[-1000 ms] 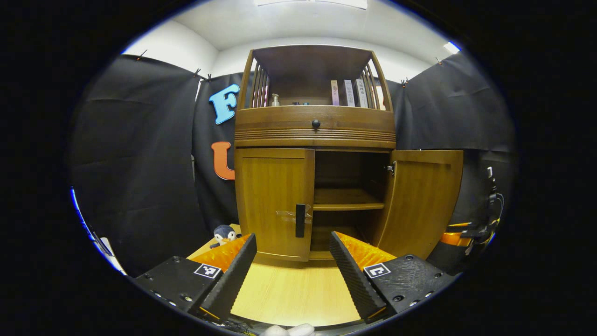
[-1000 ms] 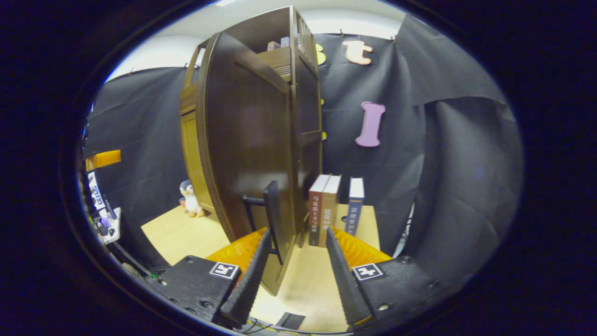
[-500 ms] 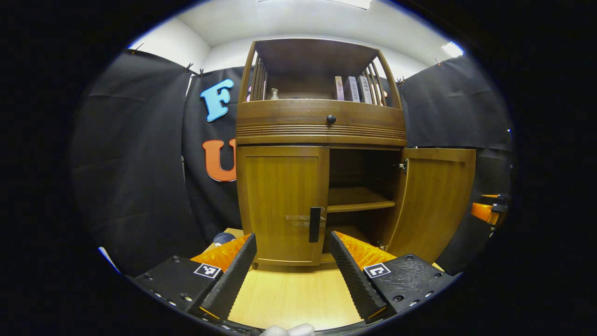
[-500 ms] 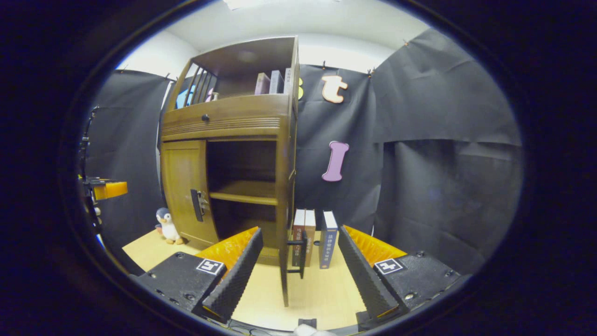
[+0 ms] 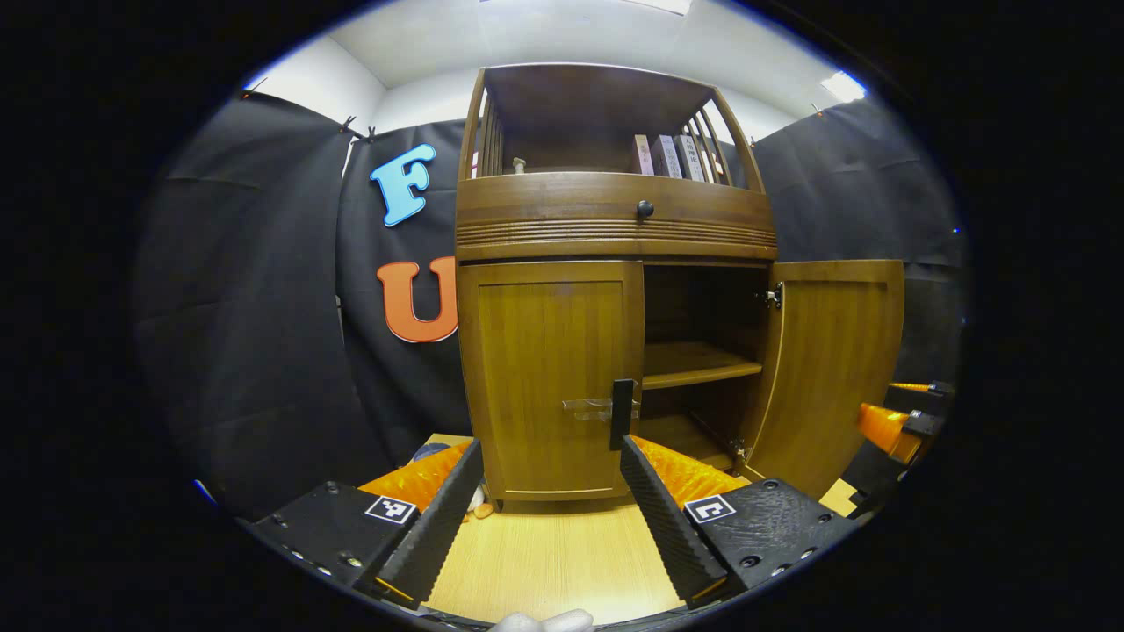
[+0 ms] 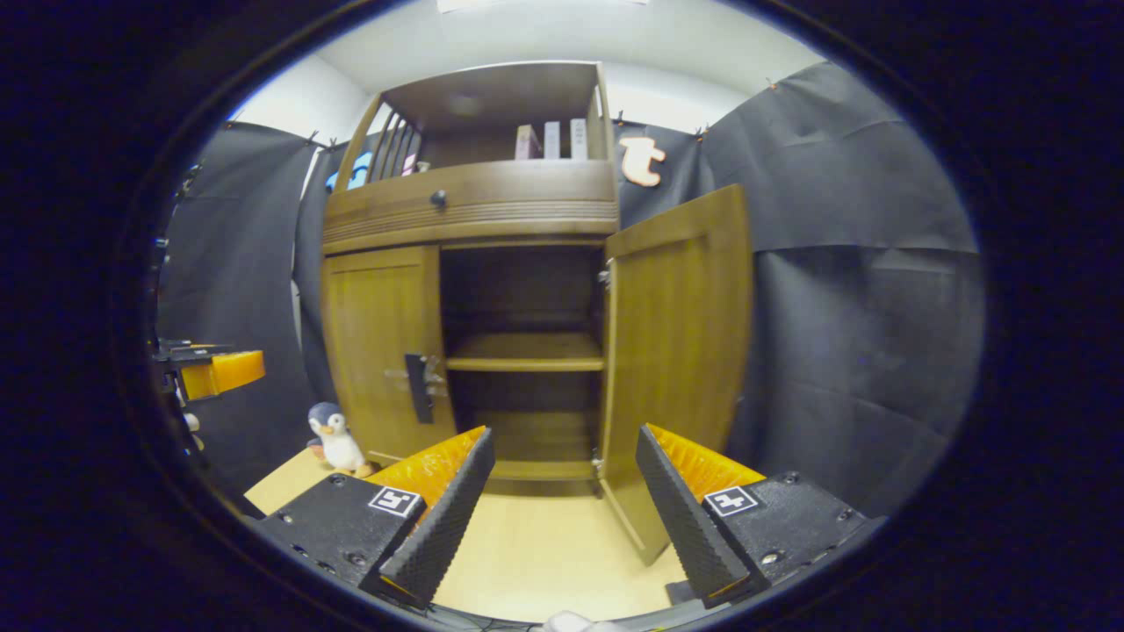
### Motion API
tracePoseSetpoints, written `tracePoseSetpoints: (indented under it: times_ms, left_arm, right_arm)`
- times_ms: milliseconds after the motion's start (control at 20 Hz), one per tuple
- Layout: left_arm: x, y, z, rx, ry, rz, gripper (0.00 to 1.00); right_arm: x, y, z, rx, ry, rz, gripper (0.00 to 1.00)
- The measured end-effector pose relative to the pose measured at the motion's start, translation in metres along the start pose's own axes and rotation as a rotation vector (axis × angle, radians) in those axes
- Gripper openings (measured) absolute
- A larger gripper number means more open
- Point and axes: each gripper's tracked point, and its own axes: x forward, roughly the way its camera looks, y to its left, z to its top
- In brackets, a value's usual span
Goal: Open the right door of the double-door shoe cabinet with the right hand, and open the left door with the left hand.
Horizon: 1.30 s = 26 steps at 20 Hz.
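The right door [image 5: 834,369] stands swung wide, so half the task is done; the left door [image 5: 549,377] is shut, and opening it is the step in hand. The cabinet [image 5: 615,224] sits on the desk [image 5: 553,562], straight ahead of the left gripper [image 5: 553,500], whose jaws are spread and hold nothing. The handle [image 5: 622,412], a dark vertical bar at the left door's inner edge, lies just above and between the fingers but apart from them. The next move likely calls for the left gripper to advance, set its jaws around the handle, close on it, and pull in an arc about the hinge at the cabinet's left side.

The right gripper [image 6: 562,500] hangs back from the cabinet, jaws spread and empty, well clear of the right door [image 6: 676,360].

The open half shows one shelf [image 6: 525,353] and the floor below it, both apparently bare. The top bay holds a few books [image 5: 672,156] at the right and a small bottle [image 5: 518,164] at the left. A toy penguin [image 6: 334,437] stands on the desk beside the cabinet.
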Motion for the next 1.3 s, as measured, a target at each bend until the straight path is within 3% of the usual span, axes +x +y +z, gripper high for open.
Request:
tracePoseSetpoints:
  times_ms: [200,300,400,450,500,700,750,800,900,950,1150,1200,1300]
  left_arm:
    - [0.018,-0.002,-0.003,0.012,-0.012,-0.007,0.95]
    - [0.036,-0.009,-0.005,0.018,-0.023,-0.018,1.00]
    - [0.057,-0.022,-0.009,0.007,-0.026,-0.040,0.95]
    - [0.069,-0.030,-0.012,-0.001,-0.026,-0.054,1.00]
    - [0.082,-0.037,-0.014,-0.013,-0.031,-0.067,0.95]
    - [0.135,-0.064,-0.023,-0.043,-0.041,-0.099,0.95]
    - [0.149,-0.069,-0.027,-0.055,-0.038,-0.103,1.00]
    - [0.163,-0.075,-0.032,-0.067,-0.031,-0.106,0.95]
    - [0.187,-0.085,-0.043,-0.076,-0.010,-0.108,1.00]
    - [0.199,-0.087,-0.045,-0.073,-0.008,-0.107,0.95]
    - [0.236,-0.098,-0.053,-0.053,-0.007,-0.102,0.95]
    - [0.245,-0.099,-0.055,-0.051,-0.005,-0.098,0.85]
    - [0.254,-0.098,-0.057,-0.045,-0.001,-0.084,0.84]
  right_arm:
    - [0.009,0.006,0.009,-0.015,0.014,0.011,1.00]
    - [0.010,0.002,0.016,-0.020,0.010,-0.005,1.00]
    - [0.009,0.001,0.019,-0.023,0.019,-0.011,1.00]
    - [0.008,-0.001,0.021,-0.026,0.023,-0.016,1.00]
    - [0.008,-0.003,0.022,-0.029,0.025,-0.027,1.00]
    - [0.001,-0.015,0.035,-0.038,0.002,-0.097,1.00]
    - [0.000,-0.017,0.038,-0.030,-0.001,-0.106,1.00]
    - [-0.005,-0.019,0.039,-0.024,-0.001,-0.115,1.00]
    - [-0.009,-0.023,0.040,-0.028,0.008,-0.138,1.00]
    - [-0.011,-0.026,0.038,-0.030,0.016,-0.151,1.00]
    - [-0.021,-0.030,0.026,-0.047,0.056,-0.178,1.00]
    - [-0.022,-0.031,0.024,-0.051,0.067,-0.180,1.00]
    - [-0.025,-0.032,0.019,-0.054,0.083,-0.183,1.00]
